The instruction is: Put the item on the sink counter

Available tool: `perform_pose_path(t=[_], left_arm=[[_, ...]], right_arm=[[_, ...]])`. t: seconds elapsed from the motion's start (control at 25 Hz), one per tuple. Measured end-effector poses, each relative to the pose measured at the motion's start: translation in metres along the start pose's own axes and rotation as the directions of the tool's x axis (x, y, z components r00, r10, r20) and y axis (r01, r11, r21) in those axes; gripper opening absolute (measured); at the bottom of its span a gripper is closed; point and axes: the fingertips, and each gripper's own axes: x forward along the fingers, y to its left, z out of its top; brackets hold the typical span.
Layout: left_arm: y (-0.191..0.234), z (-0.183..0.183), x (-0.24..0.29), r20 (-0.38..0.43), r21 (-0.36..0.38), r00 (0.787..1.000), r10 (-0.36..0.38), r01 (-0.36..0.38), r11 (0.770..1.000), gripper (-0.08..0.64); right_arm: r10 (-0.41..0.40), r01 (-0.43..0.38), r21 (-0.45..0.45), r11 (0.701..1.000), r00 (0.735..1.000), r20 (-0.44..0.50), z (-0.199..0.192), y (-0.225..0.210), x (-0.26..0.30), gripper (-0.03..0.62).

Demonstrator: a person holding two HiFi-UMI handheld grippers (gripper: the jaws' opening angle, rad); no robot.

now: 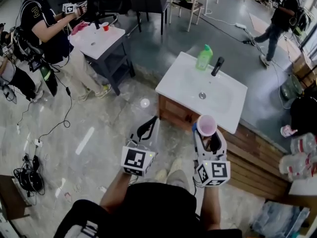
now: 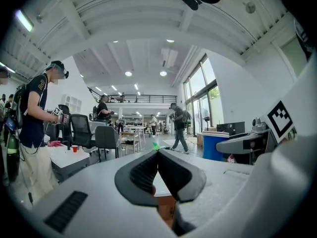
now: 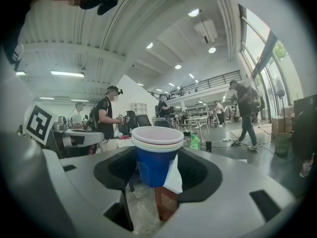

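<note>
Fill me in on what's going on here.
A person holds a gripper in each hand. The right gripper is closed on a blue cup, held upright in the air. The left gripper is shut and empty. The white sink counter lies just ahead, with a green bottle and a black faucet on it. The cup is not yet on it.

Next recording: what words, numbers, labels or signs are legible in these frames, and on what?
"3" (apparently): on the black shirt of the person at upper left, head view.
Marker cubes: square patterns only, no letters.
Green bottle: label too small to read.
Blue cup: no print visible.
</note>
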Motion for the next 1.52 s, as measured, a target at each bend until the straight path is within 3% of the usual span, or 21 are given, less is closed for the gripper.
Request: perform_pose_path(t=[0.4,1.0,1.52], left_arm=[[0.026,0.008,0.043,0.033,-0.003,0.998,0.057,-0.057,0.998,0.003],[0.075,0.002,0.152,-0.027,-0.007,0.992,0.122,-0.122,0.992,0.003],[0.114,-0.014,0.19,-0.063,-0.039,0.984,0.168,-0.17,0.985,0.003]], right_arm=[[0.065,-0.065,-0.003,0.998,0.998,-0.005,-0.002,-0.017,0.059,0.259],[0.156,-0.156,0.002,0.988,0.986,-0.059,-0.004,-0.061,0.182,0.259],[0.223,-0.223,0.007,0.975,0.972,-0.079,-0.011,-0.058,0.253,0.259]])
